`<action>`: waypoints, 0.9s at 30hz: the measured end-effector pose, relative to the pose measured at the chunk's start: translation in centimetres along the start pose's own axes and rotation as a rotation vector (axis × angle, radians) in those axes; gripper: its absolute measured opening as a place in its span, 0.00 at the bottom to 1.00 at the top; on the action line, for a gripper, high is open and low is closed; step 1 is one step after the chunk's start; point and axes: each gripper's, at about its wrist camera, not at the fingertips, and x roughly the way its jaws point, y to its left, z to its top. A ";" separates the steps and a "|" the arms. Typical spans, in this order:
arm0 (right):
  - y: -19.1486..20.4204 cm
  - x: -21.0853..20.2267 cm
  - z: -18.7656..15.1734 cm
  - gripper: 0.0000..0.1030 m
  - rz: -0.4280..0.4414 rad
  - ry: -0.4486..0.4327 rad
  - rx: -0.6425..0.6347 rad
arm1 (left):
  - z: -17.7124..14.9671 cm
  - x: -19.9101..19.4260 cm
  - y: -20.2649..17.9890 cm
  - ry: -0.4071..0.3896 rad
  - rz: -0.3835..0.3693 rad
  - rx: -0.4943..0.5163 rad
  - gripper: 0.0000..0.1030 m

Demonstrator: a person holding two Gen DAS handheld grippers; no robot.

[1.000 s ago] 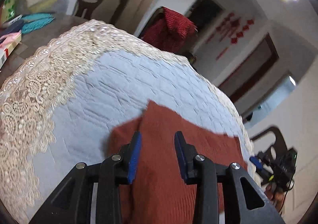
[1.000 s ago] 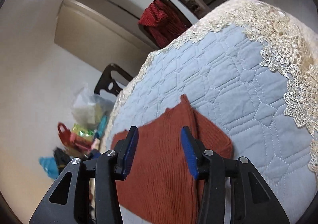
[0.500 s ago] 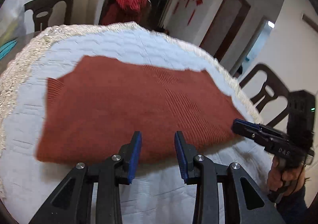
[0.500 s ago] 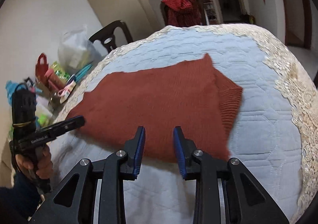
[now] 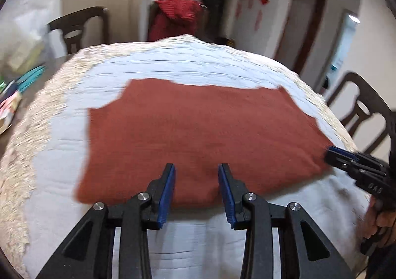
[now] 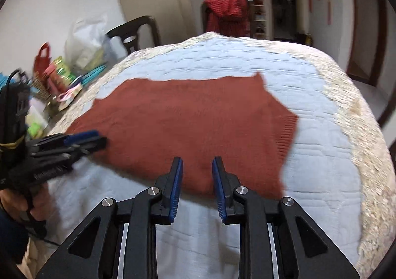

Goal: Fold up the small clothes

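A rust-red knit garment lies flat on the quilted light-blue table cover; it also shows in the right wrist view. My left gripper is open and empty, hovering at the garment's near edge. My right gripper is open and empty, also at the near edge. The right gripper shows at the garment's right corner in the left wrist view. The left gripper shows at its left corner in the right wrist view.
The cover has a cream lace border. Dark wooden chairs stand around the table; one holds a red cloth. Bags and clutter sit on the table's left side. Another chair is at the right.
Both grippers have pulled back from over the garment toward the near edge of the table and levelled out. The whole garment now lies in view ahead of them.
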 end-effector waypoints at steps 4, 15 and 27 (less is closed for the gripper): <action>-3.1 -0.1 -1.1 0.20 -0.045 0.022 0.074 | -0.5 0.2 3.9 0.002 0.050 -0.083 0.37; -3.3 -0.7 -0.6 0.20 -0.028 0.000 0.107 | -0.8 -1.3 6.8 -0.065 0.064 -0.157 0.37; -3.9 -1.0 -1.2 0.21 0.030 0.023 0.191 | -2.2 -1.2 8.7 -0.005 0.001 -0.267 0.38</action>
